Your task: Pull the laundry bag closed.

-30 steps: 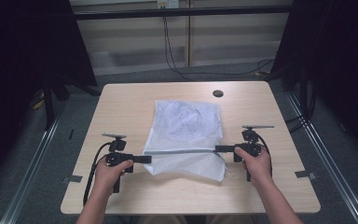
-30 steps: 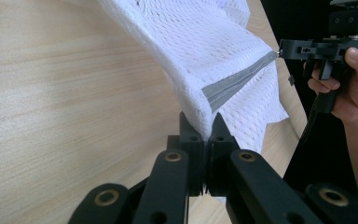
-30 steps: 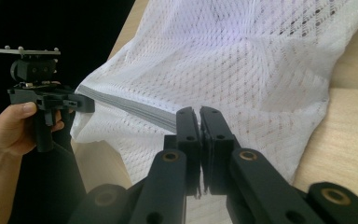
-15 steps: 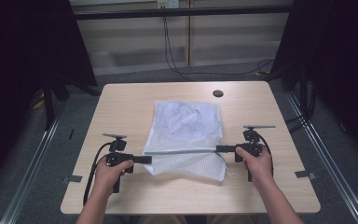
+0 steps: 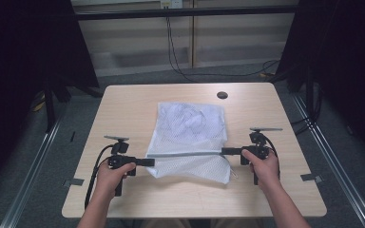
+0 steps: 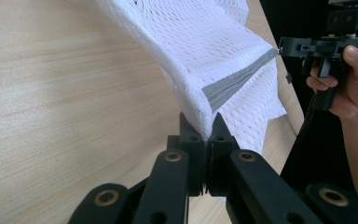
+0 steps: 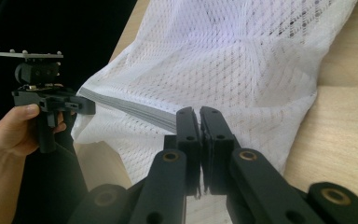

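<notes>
Two claws — left claw (image 5: 148,162), right claw (image 5: 224,151) — clamped on white mesh bag (image 5: 190,128).

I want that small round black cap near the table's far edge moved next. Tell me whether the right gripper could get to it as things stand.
Probably not yet. The right gripper is shut on the grey-edged white mesh bag, stretched taut to the left gripper. The light wooden table towards the small round black cap looks bare, so releasing first should free it.
</notes>
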A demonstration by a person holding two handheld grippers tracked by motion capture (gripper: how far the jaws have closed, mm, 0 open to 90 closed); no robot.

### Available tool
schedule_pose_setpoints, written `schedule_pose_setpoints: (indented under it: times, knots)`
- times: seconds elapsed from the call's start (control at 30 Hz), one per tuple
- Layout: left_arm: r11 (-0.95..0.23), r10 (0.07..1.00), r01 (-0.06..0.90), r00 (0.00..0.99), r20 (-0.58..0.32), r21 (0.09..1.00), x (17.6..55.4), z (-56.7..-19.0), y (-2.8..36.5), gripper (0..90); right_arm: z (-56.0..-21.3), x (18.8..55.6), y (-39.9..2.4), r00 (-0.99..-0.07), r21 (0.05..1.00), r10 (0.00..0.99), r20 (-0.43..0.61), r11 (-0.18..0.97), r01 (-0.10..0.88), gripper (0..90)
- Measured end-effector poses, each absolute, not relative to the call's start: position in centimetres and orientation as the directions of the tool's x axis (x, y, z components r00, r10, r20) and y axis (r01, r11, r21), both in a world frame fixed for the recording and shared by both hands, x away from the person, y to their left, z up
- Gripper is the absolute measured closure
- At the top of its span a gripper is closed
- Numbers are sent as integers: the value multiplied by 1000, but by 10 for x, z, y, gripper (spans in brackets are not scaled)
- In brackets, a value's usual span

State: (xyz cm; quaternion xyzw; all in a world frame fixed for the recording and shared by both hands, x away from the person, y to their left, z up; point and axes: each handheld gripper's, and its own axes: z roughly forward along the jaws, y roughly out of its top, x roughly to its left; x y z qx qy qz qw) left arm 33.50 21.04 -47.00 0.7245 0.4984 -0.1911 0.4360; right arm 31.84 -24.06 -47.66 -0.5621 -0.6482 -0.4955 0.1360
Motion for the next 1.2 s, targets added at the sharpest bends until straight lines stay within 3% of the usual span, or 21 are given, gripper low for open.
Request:
schedule_pose_setpoints:
  times: [1.2]
  knots:
    - [-122, 550, 893, 424, -720, 432, 335, -469, 212, 883, -476, 318, -253, -312, 486, 602, 735, -148, 862, 868]
